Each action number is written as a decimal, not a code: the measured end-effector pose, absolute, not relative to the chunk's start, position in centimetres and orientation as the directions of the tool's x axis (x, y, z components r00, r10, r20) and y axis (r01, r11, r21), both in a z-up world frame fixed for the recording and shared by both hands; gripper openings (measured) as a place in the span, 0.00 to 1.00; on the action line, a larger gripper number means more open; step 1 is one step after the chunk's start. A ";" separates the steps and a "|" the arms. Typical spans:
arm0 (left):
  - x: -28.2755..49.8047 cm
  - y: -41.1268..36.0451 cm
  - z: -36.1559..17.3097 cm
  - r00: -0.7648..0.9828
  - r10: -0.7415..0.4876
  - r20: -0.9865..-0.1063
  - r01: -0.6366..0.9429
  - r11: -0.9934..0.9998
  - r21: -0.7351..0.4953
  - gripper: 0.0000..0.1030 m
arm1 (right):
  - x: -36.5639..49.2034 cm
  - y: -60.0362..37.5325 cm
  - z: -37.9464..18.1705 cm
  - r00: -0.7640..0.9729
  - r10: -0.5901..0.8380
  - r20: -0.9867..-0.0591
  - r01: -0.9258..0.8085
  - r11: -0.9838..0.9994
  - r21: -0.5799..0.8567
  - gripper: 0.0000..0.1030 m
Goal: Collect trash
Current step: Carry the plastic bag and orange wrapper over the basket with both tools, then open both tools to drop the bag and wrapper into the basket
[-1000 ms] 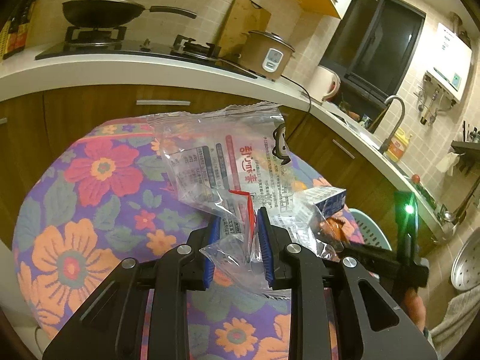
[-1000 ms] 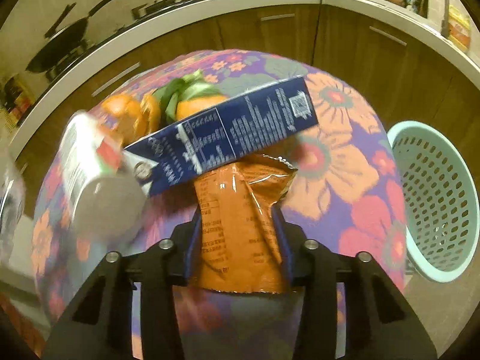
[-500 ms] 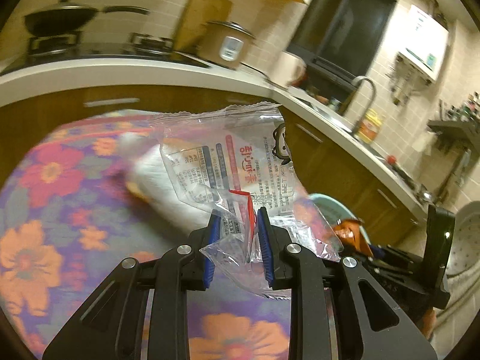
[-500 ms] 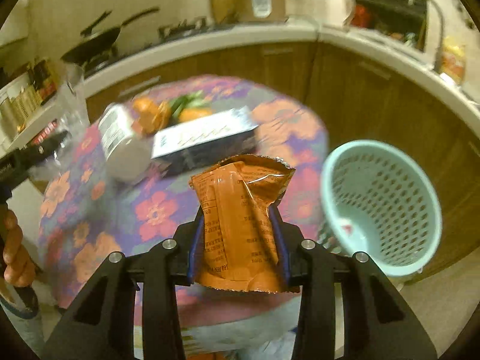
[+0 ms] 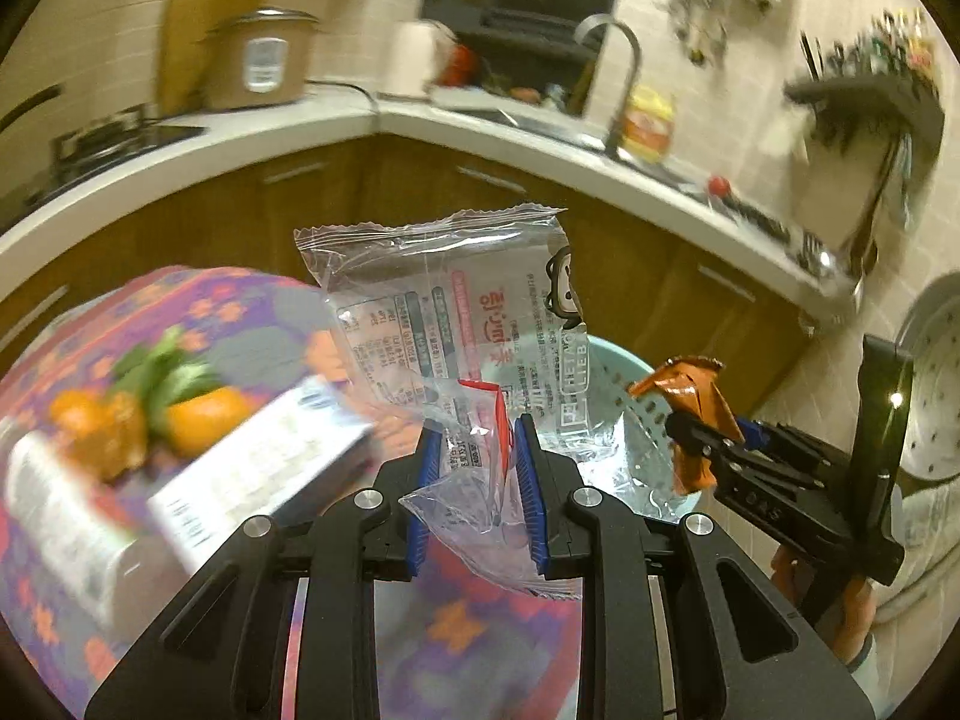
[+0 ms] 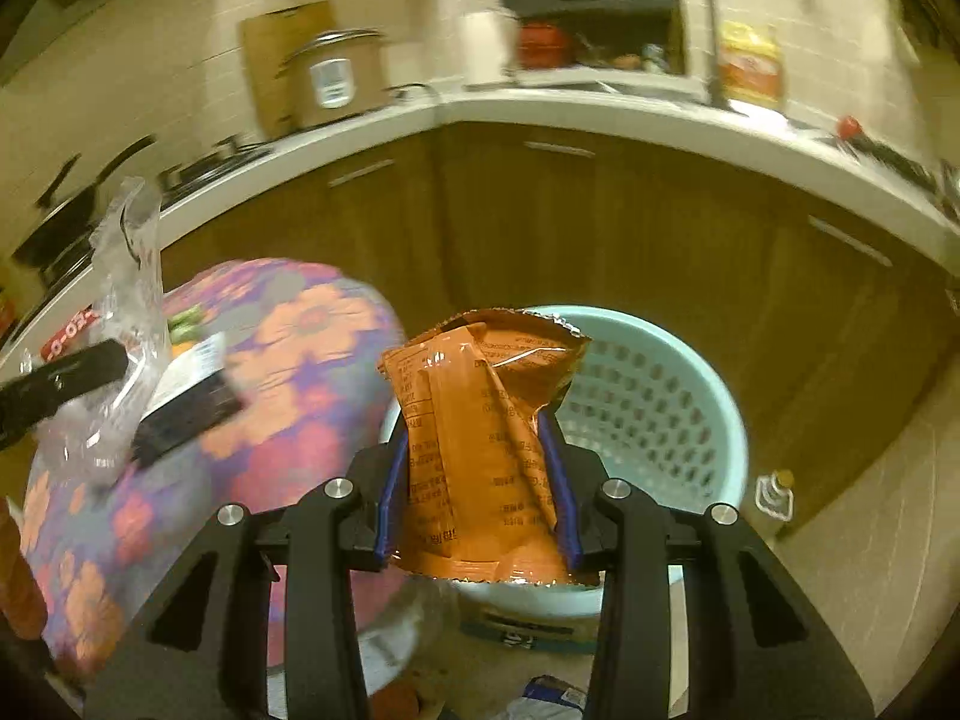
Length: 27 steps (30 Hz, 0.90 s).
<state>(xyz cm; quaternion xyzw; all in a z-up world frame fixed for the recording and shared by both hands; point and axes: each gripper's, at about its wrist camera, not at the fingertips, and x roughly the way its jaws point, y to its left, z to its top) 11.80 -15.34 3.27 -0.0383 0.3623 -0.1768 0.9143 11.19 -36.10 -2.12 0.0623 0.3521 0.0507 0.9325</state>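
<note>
1. Moved since the earlier frames: both grippers have swung off the floral table toward the basket; the orange packet, then over the cloth, now hangs at the basket's near rim, and the clear wrapper has followed, with the basket visible through its film.
2. Right gripper [image 6: 477, 483]: jaws clamped on the lower half of the orange packet [image 6: 480, 420]. Crinkled foil-lined film, torn top edge, flattened and creased, standing upright between blue pads.
3. Left gripper [image 5: 477, 468]: jaws closed on the lower part of the clear wrapper [image 5: 450, 324]. Thin transparent film, zigzag-cut seal, printed panel, red tear strip; the upper sheet fans out loosely above the fingers.
4. Basket [image 6: 690, 396]: pale teal plastic, round, perforated wall, standing on the floor beside the table [image 6: 300, 330].
5. Left on the table: dark carton [image 6: 192, 402], oranges with leaves [image 5: 198, 408], a pale cylindrical container, blurred.
6. Risk, packet: judged to sit over the near rim rather than the opening; released here, it could catch the edge and fall to the floor.
7. Risk, wrapper: light, limp film may cling to a pad or drift sideways on release.
8. Risk, grippers: both converge on one opening and could knock each other or tip the light basket.
</note>
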 end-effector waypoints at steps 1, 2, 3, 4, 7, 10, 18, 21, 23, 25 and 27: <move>12.6 -16.4 2.8 0.657 -0.360 -0.662 0.310 0.930 -0.199 0.23 | 11.5 -36.6 -2.5 0.742 0.133 -0.657 -0.036 0.987 0.159 0.35; 13.2 -17.2 2.5 0.642 -0.366 -0.673 0.319 0.926 -0.200 0.23 | 12.1 -37.4 -3.1 0.732 0.128 -0.669 -0.016 0.985 0.171 0.36; 14.0 -18.2 2.0 0.623 -0.372 -0.688 0.327 0.923 -0.203 0.23 | 12.5 -37.9 -3.5 0.726 0.124 -0.676 -0.004 0.984 0.177 0.36; 14.7 -19.0 1.3 0.605 -0.378 -0.701 0.333 0.920 -0.208 0.23 | 13.1 -38.5 -4.1 0.715 0.122 -0.688 0.015 0.982 0.189 0.37; 16.3 -20.7 -0.2 0.559 -0.393 -0.730 0.344 0.911 -0.227 0.23 | 13.8 -39.9 -5.3 0.696 0.126 -0.707 0.044 0.975 0.218 0.39; 17.2 -21.7 -1.2 0.541 -0.393 -0.744 0.349 0.909 -0.227 0.28 | 14.8 -40.5 -6.5 0.676 0.128 -0.726 0.068 0.970 0.235 0.41; 17.6 -22.6 -2.2 0.533 -0.391 -0.751 0.371 0.905 -0.207 0.39 | 15.6 -41.4 -8.3 0.644 0.147 -0.751 0.087 0.961 0.262 0.55; 17.3 -22.3 -1.9 0.543 -0.384 -0.747 0.375 0.907 -0.194 0.43 | 15.6 -41.5 -8.7 0.638 0.137 -0.757 0.092 0.963 0.252 0.55; 17.1 -22.0 -1.6 0.549 -0.389 -0.739 0.374 0.906 -0.199 0.43 | 15.5 -41.4 -8.7 0.637 0.142 -0.758 0.091 0.962 0.257 0.55; 16.9 -21.6 -1.2 0.558 -0.392 -0.732 0.367 0.907 -0.206 0.43 | 15.3 -41.3 -8.4 0.640 0.134 -0.756 0.092 0.964 0.248 0.55; 16.7 -21.1 -0.8 0.565 -0.393 -0.725 0.361 0.908 -0.212 0.43 | 15.3 -41.1 -8.2 0.640 0.128 -0.758 0.092 0.966 0.241 0.55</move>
